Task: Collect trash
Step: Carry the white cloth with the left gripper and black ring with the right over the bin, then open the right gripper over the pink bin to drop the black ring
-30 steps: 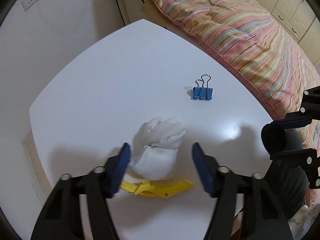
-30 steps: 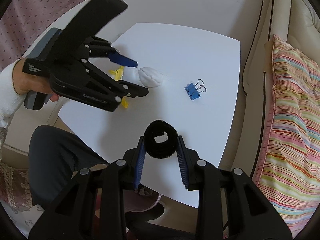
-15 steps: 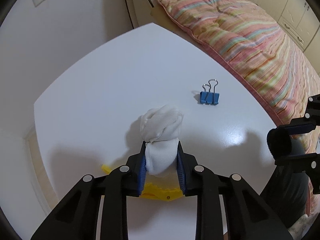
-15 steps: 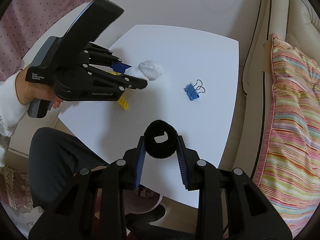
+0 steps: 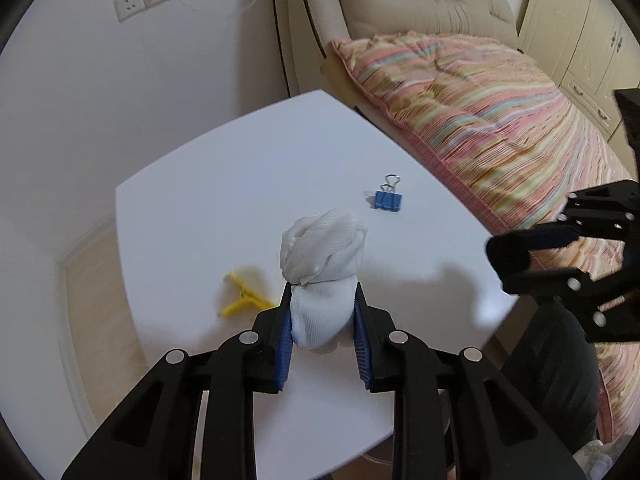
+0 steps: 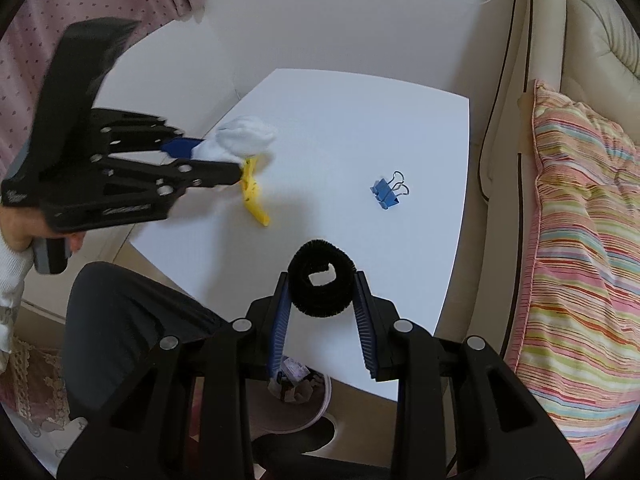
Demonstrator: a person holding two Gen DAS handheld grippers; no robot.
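My left gripper is shut on a white balled sock and holds it above the white table; the sock also shows in the right wrist view. My right gripper is shut on a black fuzzy hair tie, held over the table's near edge; it also shows in the left wrist view. A yellow clothespin and a blue binder clip lie on the table.
A waste bin with trash in it sits on the floor below the right gripper. A bed with a striped quilt runs along the table's right side. The person's dark-trousered leg is at the table's front.
The left gripper closed on the white sock and lifted it off the table, uncovering the yellow clothespin. The right gripper still holds the hair tie, and its view has pulled back from the table.
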